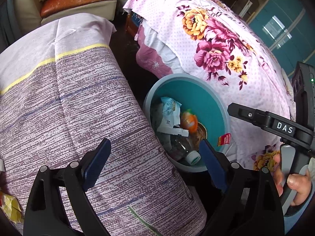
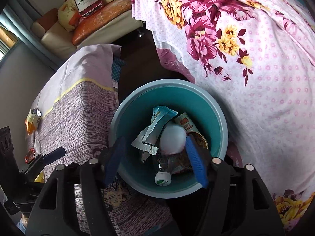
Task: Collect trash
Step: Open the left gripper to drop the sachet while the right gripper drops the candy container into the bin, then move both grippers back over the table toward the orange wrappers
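Right gripper (image 2: 155, 157) hovering over teal bin (image 2: 218, 108), jaws apart, white wad (image 2: 173, 139) sitting loose against right pad — drop step looking done. Left gripper (image 1: 151, 163) jaws apart, empty. Next: fetching wrappers (image 2: 32, 120) remaining on striped worktop (image 2: 78, 114).

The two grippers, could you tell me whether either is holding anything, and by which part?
Nothing is held. The left gripper and right gripper are both open, the right one above the bin.
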`<state>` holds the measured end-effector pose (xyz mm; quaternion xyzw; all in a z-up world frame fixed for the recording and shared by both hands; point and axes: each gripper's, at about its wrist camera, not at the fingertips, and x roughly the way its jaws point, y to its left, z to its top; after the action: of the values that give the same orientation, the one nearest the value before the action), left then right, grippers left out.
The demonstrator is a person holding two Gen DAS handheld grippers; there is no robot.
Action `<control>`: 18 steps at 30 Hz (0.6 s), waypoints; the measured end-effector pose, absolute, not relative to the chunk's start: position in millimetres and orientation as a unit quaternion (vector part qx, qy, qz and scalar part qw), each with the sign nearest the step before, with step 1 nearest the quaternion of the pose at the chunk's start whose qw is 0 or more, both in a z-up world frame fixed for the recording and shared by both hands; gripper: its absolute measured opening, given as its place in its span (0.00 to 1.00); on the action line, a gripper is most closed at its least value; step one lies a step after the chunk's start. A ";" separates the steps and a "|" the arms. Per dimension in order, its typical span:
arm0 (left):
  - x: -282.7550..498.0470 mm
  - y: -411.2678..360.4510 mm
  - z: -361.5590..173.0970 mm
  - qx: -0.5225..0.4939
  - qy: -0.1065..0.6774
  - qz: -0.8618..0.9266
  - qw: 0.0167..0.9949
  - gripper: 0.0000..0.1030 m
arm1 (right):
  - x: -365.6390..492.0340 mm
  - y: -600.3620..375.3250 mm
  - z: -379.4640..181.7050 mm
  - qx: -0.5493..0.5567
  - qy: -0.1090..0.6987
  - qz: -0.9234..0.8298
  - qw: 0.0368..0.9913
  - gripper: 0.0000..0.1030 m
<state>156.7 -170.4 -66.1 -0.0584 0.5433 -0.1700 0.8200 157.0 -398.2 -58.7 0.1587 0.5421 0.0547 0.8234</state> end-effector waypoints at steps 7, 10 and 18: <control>151.0 -161.7 -61.8 -0.065 0.540 -0.168 0.822 0.89 | 155.3 -395.9 -55.1 0.161 0.551 0.045 0.818 0.78; 147.0 -156.9 -57.6 -0.067 0.536 -0.167 0.825 0.89 | 153.8 -393.6 -52.1 0.158 0.552 0.045 0.817 0.78; 131.3 -136.4 -45.6 -0.073 0.524 -0.160 0.833 0.89 | 145.8 -376.1 -41.7 0.149 0.551 0.048 0.820 0.78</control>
<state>131.3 -136.4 -45.6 -0.0728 0.5239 -0.1603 0.8334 145.8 -376.1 -41.7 0.1489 0.5506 0.0477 0.8200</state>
